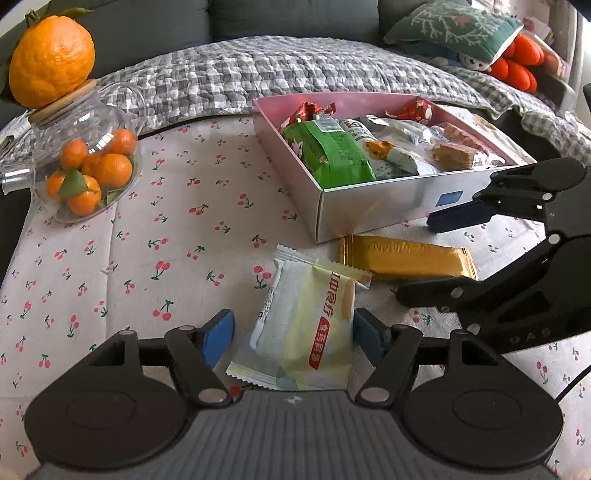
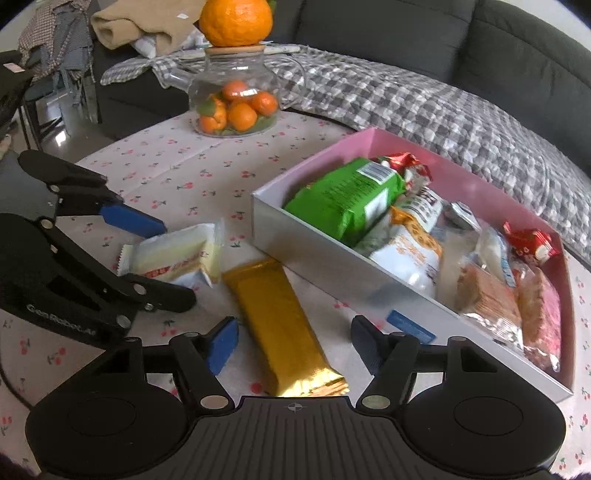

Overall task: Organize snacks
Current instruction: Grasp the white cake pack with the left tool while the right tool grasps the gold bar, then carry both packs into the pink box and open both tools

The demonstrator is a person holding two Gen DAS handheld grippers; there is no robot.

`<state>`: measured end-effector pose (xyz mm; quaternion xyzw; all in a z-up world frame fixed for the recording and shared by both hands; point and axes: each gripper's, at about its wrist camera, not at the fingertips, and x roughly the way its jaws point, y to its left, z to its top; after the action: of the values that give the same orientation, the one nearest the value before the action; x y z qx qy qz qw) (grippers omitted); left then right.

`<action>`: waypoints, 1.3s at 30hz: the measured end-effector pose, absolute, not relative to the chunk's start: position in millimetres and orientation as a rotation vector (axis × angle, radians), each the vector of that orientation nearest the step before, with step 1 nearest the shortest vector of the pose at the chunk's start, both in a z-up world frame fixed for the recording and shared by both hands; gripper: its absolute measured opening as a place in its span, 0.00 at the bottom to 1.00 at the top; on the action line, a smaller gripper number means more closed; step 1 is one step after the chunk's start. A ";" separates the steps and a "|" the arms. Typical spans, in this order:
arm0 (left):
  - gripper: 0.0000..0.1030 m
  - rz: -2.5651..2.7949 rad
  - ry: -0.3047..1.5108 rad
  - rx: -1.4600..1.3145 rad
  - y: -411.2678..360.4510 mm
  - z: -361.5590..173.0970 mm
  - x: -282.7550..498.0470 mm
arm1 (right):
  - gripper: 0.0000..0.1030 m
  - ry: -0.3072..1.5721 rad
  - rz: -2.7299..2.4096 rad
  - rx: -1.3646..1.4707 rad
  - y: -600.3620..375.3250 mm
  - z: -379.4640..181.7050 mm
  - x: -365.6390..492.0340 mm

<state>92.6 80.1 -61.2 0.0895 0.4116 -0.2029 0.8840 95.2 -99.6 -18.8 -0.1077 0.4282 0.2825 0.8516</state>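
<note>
My left gripper (image 1: 293, 338) is open and straddles a pale yellow-and-white snack packet (image 1: 306, 325) that lies flat on the cherry-print cloth. A gap shows between its left pad (image 1: 219, 338) and the wrapper. In the right wrist view the same gripper (image 2: 177, 260) sits around that packet (image 2: 177, 254). My right gripper (image 2: 293, 345) is open too, with a gold-wrapped bar (image 2: 284, 325) lying between its fingers, clear of both pads. The left wrist view shows that gripper (image 1: 415, 258) over the gold bar (image 1: 406, 258). Just beyond stands a silver box with a pink inside (image 1: 369, 199) (image 2: 332, 266), holding several snacks.
A glass teapot of small mandarins (image 1: 88, 173) (image 2: 236, 103) carries a big orange (image 1: 51, 55) on its lid, at the table's far left. A dark sofa with a checked quilt (image 1: 277, 74) and cushions (image 1: 454, 29) lies behind the table. Bare cloth (image 1: 110, 277) stretches left of the packet.
</note>
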 end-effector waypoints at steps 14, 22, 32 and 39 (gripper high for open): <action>0.44 -0.435 0.875 0.186 78.4 -55.4 86.8 | 0.27 0.947 0.596 -0.157 -107.3 -2.7 88.7; 0.43 -0.429 0.874 0.141 80.4 -43.5 82.6 | 0.27 0.940 0.578 -0.080 -130.3 8.8 84.3; 0.43 -0.422 0.834 0.081 79.1 -23.2 82.9 | 0.27 0.872 0.564 0.003 -152.7 34.9 78.9; 0.43 -0.395 0.775 0.022 73.9 -4.2 95.7 | 0.27 0.828 0.465 0.093 -179.4 44.7 100.3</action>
<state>95.7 73.9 -4.2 0.0109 0.3754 -0.1915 0.9068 100.3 -179.4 44.7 0.0449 0.3983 0.2239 0.8884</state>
